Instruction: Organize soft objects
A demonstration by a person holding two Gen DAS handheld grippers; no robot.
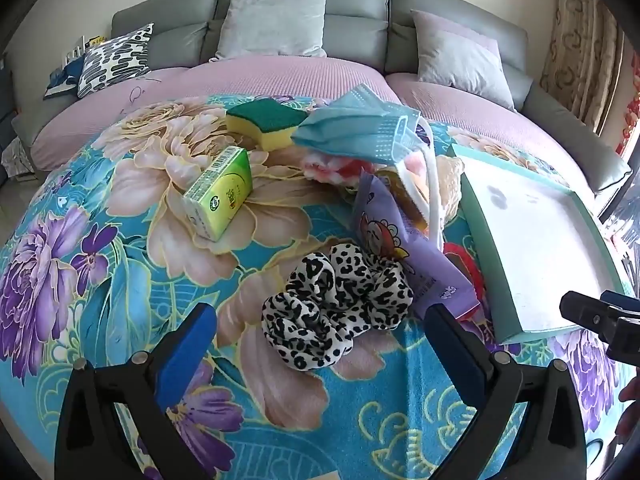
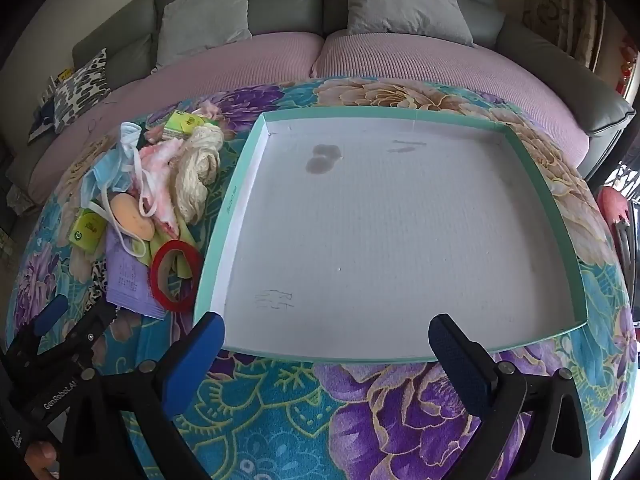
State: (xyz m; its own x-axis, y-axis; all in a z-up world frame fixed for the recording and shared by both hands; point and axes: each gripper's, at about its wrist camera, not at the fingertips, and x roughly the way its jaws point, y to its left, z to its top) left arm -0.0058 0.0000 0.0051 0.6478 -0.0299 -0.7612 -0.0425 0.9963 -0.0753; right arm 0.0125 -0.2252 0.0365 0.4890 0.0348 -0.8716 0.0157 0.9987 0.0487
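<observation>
My left gripper [image 1: 320, 320] is open low over the flowered blanket, its blue pads on either side of a leopard-print scrunchie [image 1: 336, 312] without touching it. Behind the scrunchie lie a purple packet [image 1: 400, 248], blue face masks [image 1: 356, 128], a pink fluffy cloth [image 1: 328, 168], a yellow-green sponge [image 1: 264, 124] and a green tissue pack [image 1: 218, 196]. My right gripper [image 2: 328, 332] is open at the near rim of the teal-edged white tray [image 2: 236, 200] and holds nothing. A cream knitted bundle [image 2: 200, 168] and a red ring [image 2: 176, 276] lie left of the tray.
A grey sofa [image 1: 360, 32] with grey pillows [image 1: 276, 24] and a spotted cushion [image 1: 116, 58] rises behind the blanket. Patterned curtains [image 1: 580, 60] hang at the right. The tray [image 1: 532, 240] fills the blanket's right side. My left gripper [image 2: 76, 320] shows at the right wrist view's lower left.
</observation>
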